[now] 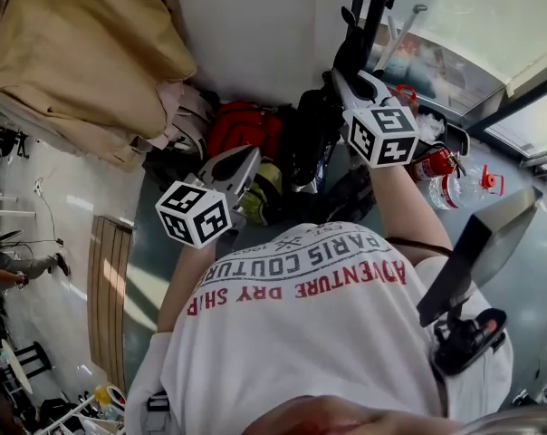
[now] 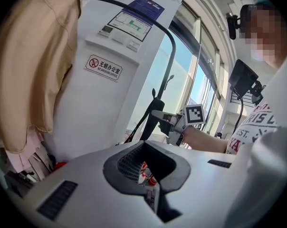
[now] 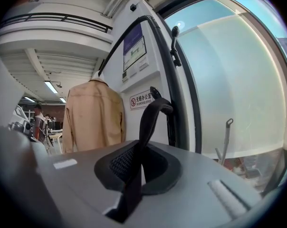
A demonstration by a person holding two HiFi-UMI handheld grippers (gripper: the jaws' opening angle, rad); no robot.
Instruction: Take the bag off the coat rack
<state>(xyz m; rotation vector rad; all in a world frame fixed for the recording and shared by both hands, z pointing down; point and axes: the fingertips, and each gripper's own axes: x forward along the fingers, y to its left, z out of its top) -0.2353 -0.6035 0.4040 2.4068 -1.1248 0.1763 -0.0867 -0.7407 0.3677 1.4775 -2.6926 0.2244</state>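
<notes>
My right gripper (image 3: 138, 170) is clamped on the strap (image 3: 153, 115) of the bag (image 1: 305, 143), which hangs on the coat rack (image 3: 174, 44). My left gripper (image 2: 146, 167) is pinched together, empty. With only 1 hand holding, pulling sideways could snag the loop and tip the rack.

Two hand-held grippers (image 1: 248, 155) (image 1: 339, 73), one tan jacket (image 1: 74, 53), one black bag strap (image 3: 150, 122).

Right gripper (image 1: 344, 62) high and forward, jaws together; left gripper (image 1: 246, 161) lower, jaws together.
</notes>
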